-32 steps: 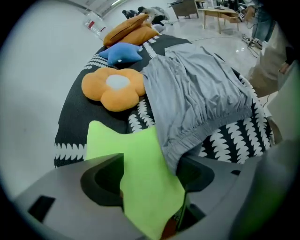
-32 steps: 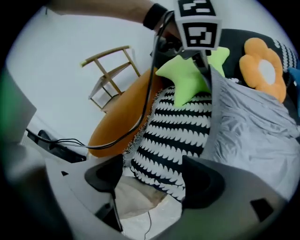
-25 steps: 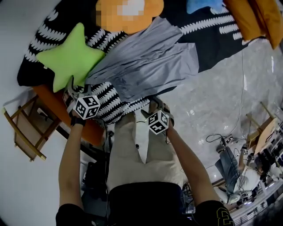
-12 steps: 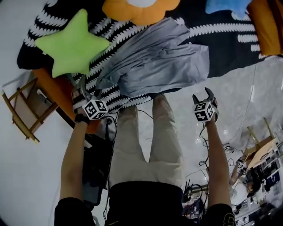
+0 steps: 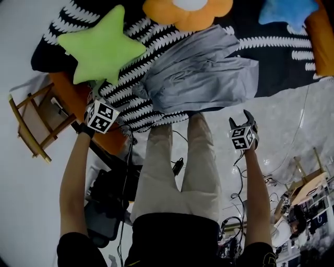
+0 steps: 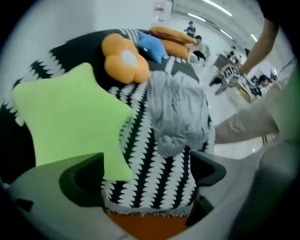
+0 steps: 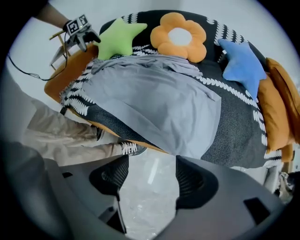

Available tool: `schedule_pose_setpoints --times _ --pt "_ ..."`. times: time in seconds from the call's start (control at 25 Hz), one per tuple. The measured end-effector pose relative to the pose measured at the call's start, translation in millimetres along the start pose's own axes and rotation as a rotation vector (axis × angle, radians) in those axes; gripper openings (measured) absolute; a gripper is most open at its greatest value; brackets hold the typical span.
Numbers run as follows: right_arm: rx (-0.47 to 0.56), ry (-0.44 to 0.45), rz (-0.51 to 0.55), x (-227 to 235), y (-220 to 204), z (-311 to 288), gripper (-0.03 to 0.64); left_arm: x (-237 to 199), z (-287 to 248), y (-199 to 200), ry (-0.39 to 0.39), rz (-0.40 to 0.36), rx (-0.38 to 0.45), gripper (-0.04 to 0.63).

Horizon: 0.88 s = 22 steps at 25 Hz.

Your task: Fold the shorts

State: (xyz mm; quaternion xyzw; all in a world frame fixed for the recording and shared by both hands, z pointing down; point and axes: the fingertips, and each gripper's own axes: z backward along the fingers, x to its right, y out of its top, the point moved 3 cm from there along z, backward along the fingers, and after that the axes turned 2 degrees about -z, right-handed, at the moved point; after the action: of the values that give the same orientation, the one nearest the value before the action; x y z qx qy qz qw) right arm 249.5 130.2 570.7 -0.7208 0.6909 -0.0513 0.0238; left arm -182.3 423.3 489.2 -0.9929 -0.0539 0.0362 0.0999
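Observation:
The grey shorts (image 5: 201, 73) lie crumpled and spread on a black-and-white zigzag blanket (image 5: 128, 101); they also show in the left gripper view (image 6: 178, 110) and the right gripper view (image 7: 154, 101). My left gripper (image 5: 95, 98) hangs over the blanket's near left corner, below a green star pillow (image 5: 102, 44). Its jaws are opening, with nothing between them (image 6: 145, 187). My right gripper (image 5: 242, 119) is open over the pale floor, just off the shorts' near right corner, and its jaws (image 7: 150, 180) frame only floor.
An orange flower pillow (image 5: 188, 10) and a blue star pillow (image 5: 287, 10) lie beyond the shorts. A wooden chair (image 5: 31, 125) stands at the left of the orange bed edge (image 5: 75, 96). The person's legs (image 5: 177, 172) stand against the bed; cables (image 5: 177, 166) trail on the floor.
My right gripper swung from in front of the legs out to the right, off the shorts' corner. My left gripper shifted toward the blanket corner and its jaws widened.

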Motion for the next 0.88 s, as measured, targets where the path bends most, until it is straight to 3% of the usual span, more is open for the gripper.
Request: schedule_pose_setpoints --times 0.2,0.28,0.36,0.4,0.48,0.52,0.56,0.72,0.88 --pt "-0.014 -0.094 0.026 13 -10 -10 0.3 120 -40 -37 -0.17 -0.074 -0.104 0.546" --pt "-0.027 -0.129 0.1 18 -15 -17 0.288 165 -51 -34 -0.181 -0.246 -0.1 0.545" --pt "-0.043 -0.156 0.181 25 -21 -25 0.266 198 -59 -17 -0.122 -0.478 -0.056 0.534" --pt "-0.051 -0.167 0.21 29 -24 -29 0.258 206 -65 -9 -0.071 -0.558 -0.034 0.487" --pt "-0.065 -0.189 0.241 38 -30 -35 0.248 203 -79 3 0.064 -0.639 -0.004 0.262" --pt "-0.069 -0.202 0.248 43 -32 -36 0.242 198 -86 5 0.123 -0.663 -0.006 0.184" --pt "-0.07 -0.214 0.254 46 -33 -36 0.236 195 -93 3 0.156 -0.677 -0.024 0.163" --pt "-0.079 -0.247 0.329 52 -30 -44 0.23 192 -117 -15 0.113 -0.66 -0.125 0.215" --pt "-0.112 -0.374 0.598 59 -34 -56 0.195 193 -136 -16 0.15 -0.687 -0.18 0.204"
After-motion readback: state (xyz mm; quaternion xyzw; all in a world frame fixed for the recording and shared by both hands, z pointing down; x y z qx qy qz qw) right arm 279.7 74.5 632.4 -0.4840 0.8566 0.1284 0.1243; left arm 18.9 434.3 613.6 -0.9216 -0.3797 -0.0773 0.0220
